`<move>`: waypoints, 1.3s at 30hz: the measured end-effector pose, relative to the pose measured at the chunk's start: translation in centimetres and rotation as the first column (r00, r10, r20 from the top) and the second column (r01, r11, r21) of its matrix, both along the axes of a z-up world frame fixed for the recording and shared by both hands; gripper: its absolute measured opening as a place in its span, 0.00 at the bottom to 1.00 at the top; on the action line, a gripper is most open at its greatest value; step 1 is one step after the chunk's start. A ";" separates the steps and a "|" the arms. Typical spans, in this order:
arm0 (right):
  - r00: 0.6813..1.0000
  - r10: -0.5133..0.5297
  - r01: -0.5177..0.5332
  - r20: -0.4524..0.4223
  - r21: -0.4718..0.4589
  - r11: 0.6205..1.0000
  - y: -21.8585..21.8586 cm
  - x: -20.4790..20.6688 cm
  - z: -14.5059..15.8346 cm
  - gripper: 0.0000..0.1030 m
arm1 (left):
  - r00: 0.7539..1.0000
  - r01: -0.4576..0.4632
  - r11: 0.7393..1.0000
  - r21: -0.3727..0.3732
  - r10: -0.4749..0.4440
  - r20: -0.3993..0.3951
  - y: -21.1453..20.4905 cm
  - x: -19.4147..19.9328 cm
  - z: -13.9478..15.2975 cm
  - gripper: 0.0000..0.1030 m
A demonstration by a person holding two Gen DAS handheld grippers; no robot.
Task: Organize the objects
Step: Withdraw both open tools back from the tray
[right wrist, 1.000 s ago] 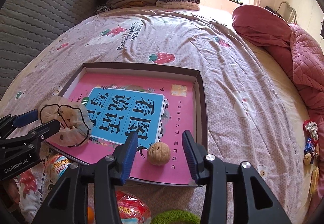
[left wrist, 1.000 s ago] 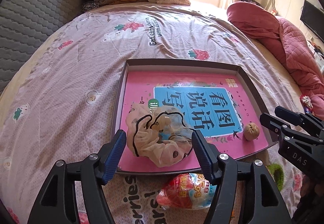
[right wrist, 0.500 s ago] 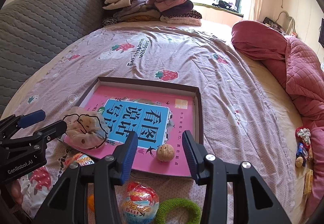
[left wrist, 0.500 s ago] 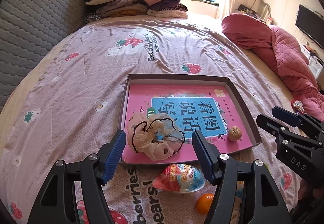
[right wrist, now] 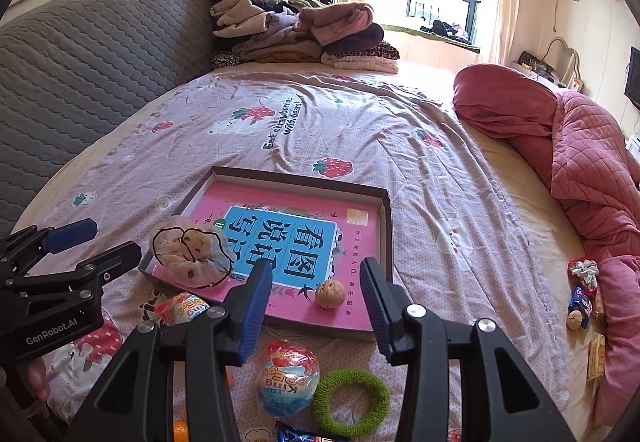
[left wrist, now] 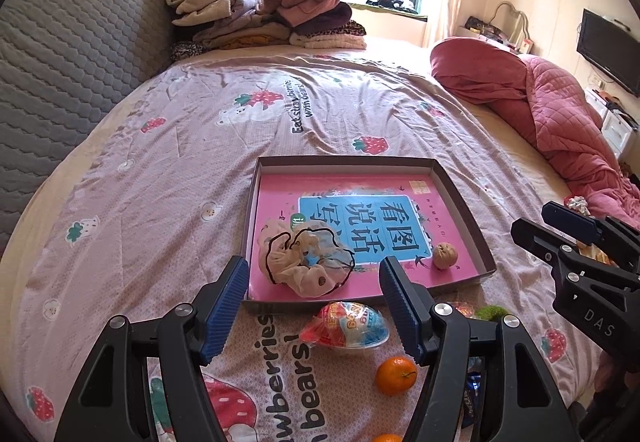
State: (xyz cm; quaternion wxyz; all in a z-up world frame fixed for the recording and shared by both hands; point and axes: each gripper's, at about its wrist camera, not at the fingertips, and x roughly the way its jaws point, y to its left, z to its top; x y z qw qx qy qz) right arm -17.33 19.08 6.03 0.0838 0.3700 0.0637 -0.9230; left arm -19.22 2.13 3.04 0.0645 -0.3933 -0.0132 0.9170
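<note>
Between picks: scrunchie (left wrist: 306, 268), walnut (left wrist: 444, 255) in tray (left wrist: 460, 198). Left gripper (left wrist: 312, 296), right gripper (right wrist: 316, 292) agape, empty. Next probably toy egg (right wrist: 288, 372).

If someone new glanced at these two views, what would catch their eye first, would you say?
Probably the shallow box in the middle of the bed, lined with a bright pink book that carries a frilly scrunchie and a walnut. Next, the wrapped toy egg and mandarin lying loose in front of it.
</note>
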 end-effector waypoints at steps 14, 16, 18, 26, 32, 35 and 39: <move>0.999 0.011 -0.011 -0.042 0.000 1.000 0.3 4.5 1.4 0.44 | 1.000 -0.003 1.000 -0.017 0.003 -0.026 -0.1 4.1 1.3 0.67; 0.999 0.013 -0.013 -0.045 0.000 1.000 0.4 5.2 1.5 0.44 | 1.000 -0.003 1.000 -0.016 0.003 -0.029 -0.1 4.6 1.5 0.67; 0.999 0.015 -0.015 -0.051 0.005 1.000 0.4 5.9 1.5 0.44 | 1.000 0.000 1.000 -0.013 0.000 -0.032 0.0 5.1 1.6 0.67; 0.998 0.018 -0.018 -0.066 0.009 1.000 1.0 8.5 1.8 0.45 | 0.999 0.008 1.000 -0.022 -0.009 -0.035 0.6 6.9 1.8 0.67; 0.997 0.028 -0.027 -0.068 0.014 1.000 1.0 9.9 1.5 0.46 | 0.999 0.016 0.999 -0.030 -0.017 -0.037 1.2 7.9 1.7 0.67; 0.997 0.033 -0.031 -0.066 0.019 0.999 1.0 10.4 1.2 0.46 | 0.999 0.020 0.999 -0.034 -0.022 -0.037 1.4 8.3 1.7 0.67; 0.997 0.036 -0.035 -0.066 0.015 0.999 1.0 10.9 1.0 0.47 | 0.999 0.022 0.999 -0.041 -0.024 -0.040 1.6 8.8 1.6 0.67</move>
